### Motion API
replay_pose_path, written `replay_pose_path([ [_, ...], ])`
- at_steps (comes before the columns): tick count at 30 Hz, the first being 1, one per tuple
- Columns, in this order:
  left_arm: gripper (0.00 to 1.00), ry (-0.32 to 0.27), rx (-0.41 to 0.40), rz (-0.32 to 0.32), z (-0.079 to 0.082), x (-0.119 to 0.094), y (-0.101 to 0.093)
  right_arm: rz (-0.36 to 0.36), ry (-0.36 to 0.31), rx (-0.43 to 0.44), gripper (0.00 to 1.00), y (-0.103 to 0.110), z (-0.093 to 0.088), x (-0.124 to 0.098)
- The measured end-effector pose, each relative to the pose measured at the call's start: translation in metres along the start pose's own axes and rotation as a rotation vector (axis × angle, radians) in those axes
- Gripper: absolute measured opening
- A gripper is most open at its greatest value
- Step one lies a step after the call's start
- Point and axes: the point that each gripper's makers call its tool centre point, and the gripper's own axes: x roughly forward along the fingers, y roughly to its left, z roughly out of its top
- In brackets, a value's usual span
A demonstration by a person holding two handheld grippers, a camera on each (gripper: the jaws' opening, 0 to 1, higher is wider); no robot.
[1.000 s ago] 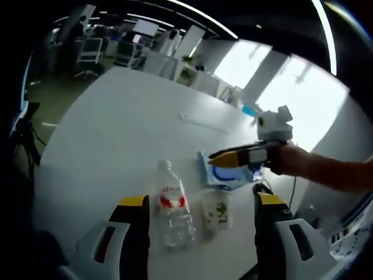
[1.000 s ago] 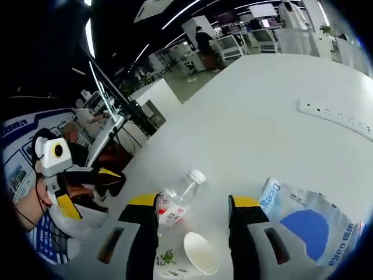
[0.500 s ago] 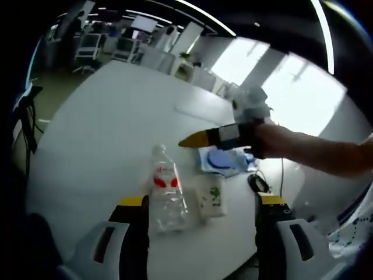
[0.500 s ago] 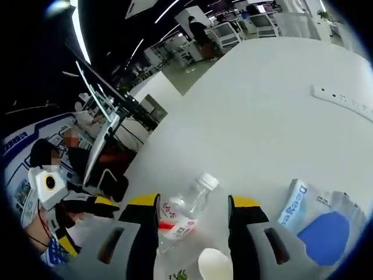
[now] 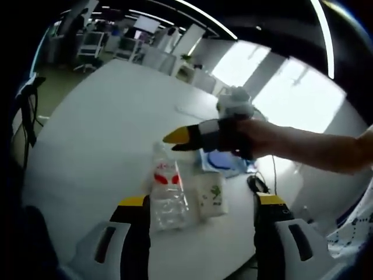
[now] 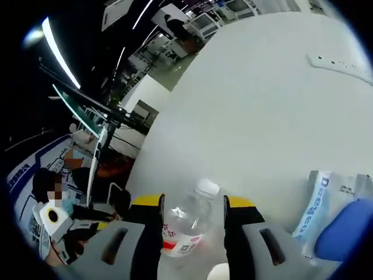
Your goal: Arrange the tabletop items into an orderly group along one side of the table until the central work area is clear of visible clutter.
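We have barely begun: our right gripper (image 6: 193,205) has its jaws spread around the bottle (image 6: 187,224) lying near the table (image 5: 99,122) edge, our left gripper (image 5: 200,201) hangs open, and cup (image 5: 211,195) and packet (image 5: 224,162) wait beside it.

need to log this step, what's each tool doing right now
Left tool: open, empty, bottle and cup lying between its jaws.
Right tool: open, jaws on either side of the bottle, not yet gripping.

Blue "De" on the white packet (image 6: 326,204), bottle label (image 6: 178,245) unreadable
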Motion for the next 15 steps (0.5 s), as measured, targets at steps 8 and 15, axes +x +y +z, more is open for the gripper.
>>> replay_pose_path([
  [8, 0.67, -0.002, -0.017, 0.001, -0.003, 0.003, 0.006, 0.034, 0.011, 0.073, 0.36, -0.007, -0.004, 0.008],
  [15, 0.66, -0.005, -0.024, -0.004, -0.002, 0.009, 0.011, 0.065, 0.016, 0.110, 0.35, -0.008, -0.006, 0.018],
])
